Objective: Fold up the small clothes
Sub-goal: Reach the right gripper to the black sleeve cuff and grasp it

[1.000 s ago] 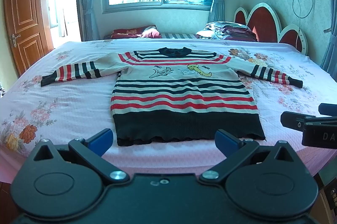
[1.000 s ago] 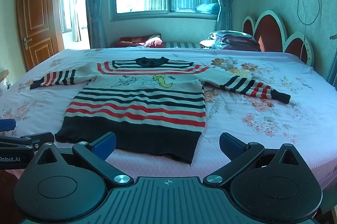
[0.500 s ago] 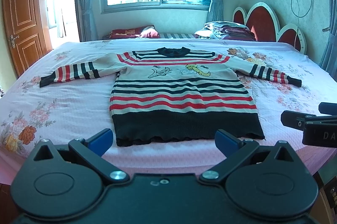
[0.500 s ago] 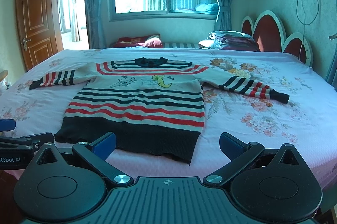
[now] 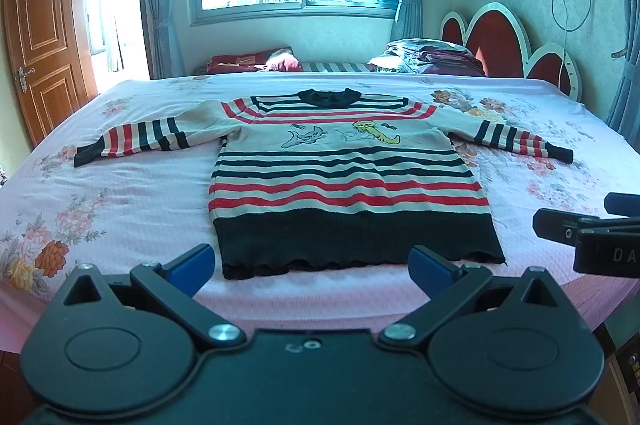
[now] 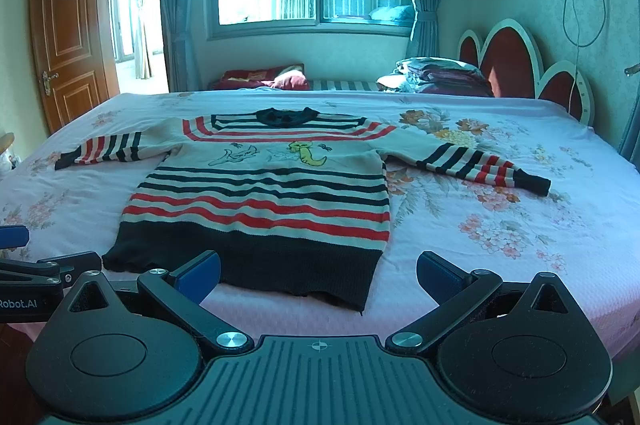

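Observation:
A small striped sweater [image 5: 348,181] lies flat on the bed, face up, neck to the far side, both sleeves spread out sideways. It has red, dark and cream stripes, cartoon figures on the chest and a dark hem band at the near edge. In the right wrist view the same sweater [image 6: 264,197] sits left of centre. My left gripper [image 5: 312,265] hovers open just short of the hem's middle, with nothing between its fingers. My right gripper [image 6: 318,275] is open too, near the hem's right corner, holding nothing. Each gripper shows at the edge of the other's view.
The bed [image 5: 120,193] has a pink floral sheet, with bare sheet on both sides of the sweater. A stack of folded clothes [image 5: 428,51] lies at the far right by the red headboard [image 5: 492,41]. A wooden door [image 5: 40,37] stands open at left.
Both grippers have held almost still; the left view has shifted very slightly. The sweater has not moved.

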